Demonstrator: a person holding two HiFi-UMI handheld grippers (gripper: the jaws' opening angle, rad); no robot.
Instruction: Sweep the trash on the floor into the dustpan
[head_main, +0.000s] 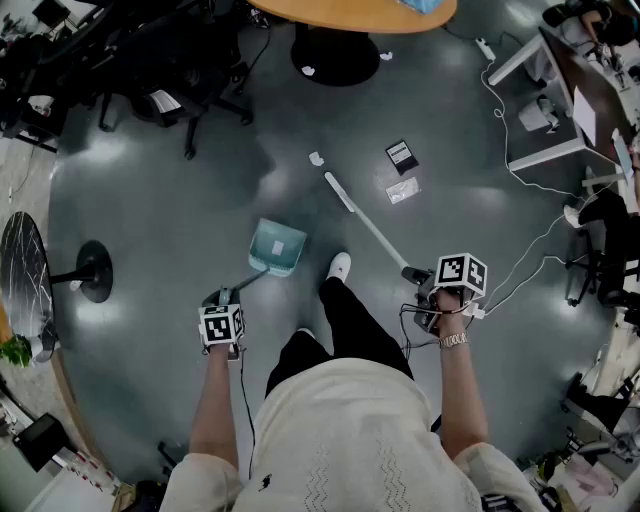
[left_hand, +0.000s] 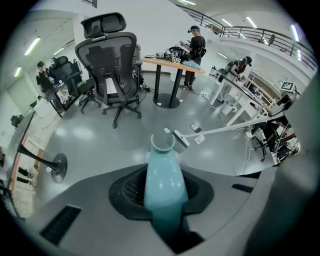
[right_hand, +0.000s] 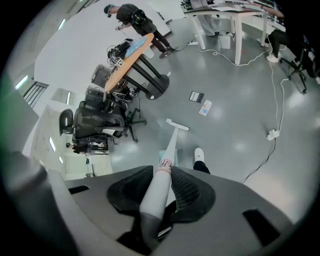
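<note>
A pale teal dustpan (head_main: 277, 247) rests on the grey floor ahead of me, its handle running back into my left gripper (head_main: 222, 300), which is shut on the dustpan handle (left_hand: 163, 182). My right gripper (head_main: 428, 288) is shut on the white broom handle (right_hand: 161, 186). The broom head (head_main: 338, 191) lies on the floor to the right of the dustpan. Beyond it lie a small white scrap (head_main: 316, 158), a black card (head_main: 401, 156) and a clear wrapper (head_main: 403, 191). The same trash shows in the right gripper view as the black card (right_hand: 196, 96) and the wrapper (right_hand: 205, 107).
My white shoe (head_main: 340, 266) stands between dustpan and broom. A round table's black base (head_main: 335, 52) is far ahead, office chairs (head_main: 170, 70) at far left, a floor-stand base (head_main: 93, 270) at left. Desks (head_main: 565, 90) and white cables (head_main: 525, 262) lie to the right.
</note>
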